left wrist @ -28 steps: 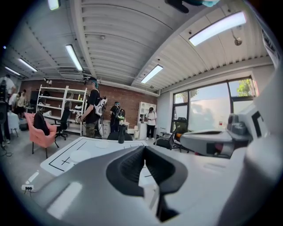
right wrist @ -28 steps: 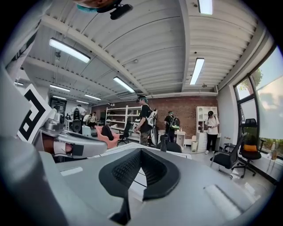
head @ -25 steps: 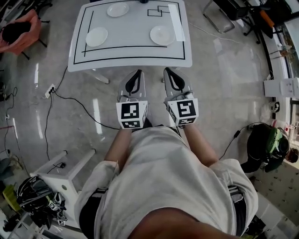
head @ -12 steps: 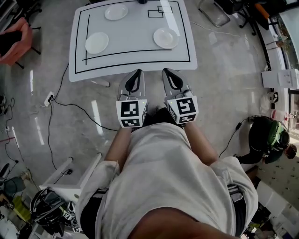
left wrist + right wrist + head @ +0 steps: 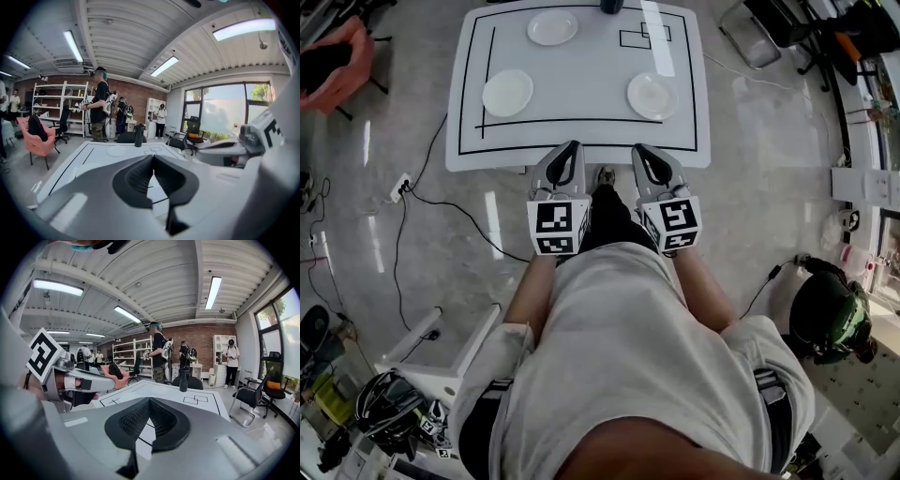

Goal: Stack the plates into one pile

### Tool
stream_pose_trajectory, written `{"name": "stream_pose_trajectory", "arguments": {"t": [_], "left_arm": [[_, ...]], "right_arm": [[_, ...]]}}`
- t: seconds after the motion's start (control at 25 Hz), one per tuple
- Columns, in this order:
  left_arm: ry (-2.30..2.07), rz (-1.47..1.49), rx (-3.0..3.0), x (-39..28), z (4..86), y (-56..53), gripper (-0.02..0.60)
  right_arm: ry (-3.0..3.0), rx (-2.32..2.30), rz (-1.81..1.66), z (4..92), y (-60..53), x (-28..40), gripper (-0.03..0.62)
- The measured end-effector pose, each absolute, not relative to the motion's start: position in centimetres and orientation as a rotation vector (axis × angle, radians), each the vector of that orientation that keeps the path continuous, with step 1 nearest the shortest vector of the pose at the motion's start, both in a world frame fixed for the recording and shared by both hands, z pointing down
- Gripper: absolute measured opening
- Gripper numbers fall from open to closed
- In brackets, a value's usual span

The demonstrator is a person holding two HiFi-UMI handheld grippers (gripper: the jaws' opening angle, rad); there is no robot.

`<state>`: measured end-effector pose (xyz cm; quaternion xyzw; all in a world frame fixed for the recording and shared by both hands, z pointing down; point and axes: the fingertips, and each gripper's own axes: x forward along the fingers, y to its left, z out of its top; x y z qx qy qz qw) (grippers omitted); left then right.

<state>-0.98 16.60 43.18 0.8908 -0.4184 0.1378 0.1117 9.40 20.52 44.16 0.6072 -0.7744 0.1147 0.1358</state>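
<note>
Three white plates lie apart on the white table [image 5: 581, 131]: one at the left [image 5: 507, 93], one at the far middle [image 5: 553, 27], one at the right [image 5: 652, 95]. My left gripper [image 5: 569, 148] and right gripper [image 5: 642, 150] are held side by side at the table's near edge, well short of the plates. Both are shut with nothing in them. In the left gripper view the shut jaws [image 5: 153, 157] point across the table toward the far plate [image 5: 114, 151]. The right gripper view shows its shut jaws [image 5: 149, 400] over the tabletop [image 5: 197, 401].
A dark bottle [image 5: 611, 6] stands at the table's far edge, near two outlined squares [image 5: 647, 36]. A pink chair [image 5: 333, 61] is at far left, a metal chair [image 5: 750, 37] at far right, cables [image 5: 441, 202] on the floor. Several people [image 5: 159, 352] stand beyond the table.
Both grippers and the person have moved forward to the table. Its near edge, which lay ahead of the jaws, is now at their tips. Both stay shut.
</note>
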Motion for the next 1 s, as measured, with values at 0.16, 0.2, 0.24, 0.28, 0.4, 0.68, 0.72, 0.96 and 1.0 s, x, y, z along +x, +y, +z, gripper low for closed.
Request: {"name": "stream_pose_trajectory", "arguments": {"t": [0.16, 0.2, 0.24, 0.28, 0.4, 0.68, 0.72, 0.96, 1.0], "left_arm": [[-1.266, 0.435, 2.581, -0.9, 43.4, 12.6, 0.003], [-1.267, 0.444, 2.572, -0.6, 43.6, 11.7, 0.003], [-1.261, 0.452, 2.566, -0.1, 43.8, 10.8, 0.003], [-1.251, 0.461, 2.56, 0.5, 44.1, 10.0, 0.003], [-1.199, 0.506, 2.542, 2.3, 45.0, 7.8, 0.003], [-1.091, 0.686, 2.553, 7.2, 47.6, 4.1, 0.003], [-1.075, 0.716, 2.555, 7.7, 47.9, 3.6, 0.003], [-0.985, 0.786, 2.441, 12.2, 53.6, -0.5, 0.003], [-0.971, 0.795, 2.435, 12.7, 54.1, -0.9, 0.003]], "right_arm": [[-2.286, 1.687, 0.327, 44.3, 16.1, 9.4, 0.0], [-2.299, 1.673, 0.326, 44.2, 15.0, 9.6, 0.001], [-2.31, 1.658, 0.327, 44.3, 13.8, 9.8, 0.001], [-2.32, 1.644, 0.332, 44.4, 12.7, 10.1, 0.001], [-2.339, 1.608, 0.373, 45.5, 9.7, 10.9, 0.002], [-2.363, 1.538, 0.446, 49.2, 4.9, 14.0, 0.002], [-2.364, 1.538, 0.47, 49.8, 4.4, 14.4, 0.002], [-2.275, 1.484, 0.586, 54.1, 3.7, 19.0, 0.002], [-2.263, 1.473, 0.603, 54.5, 3.9, 19.3, 0.002]]}}
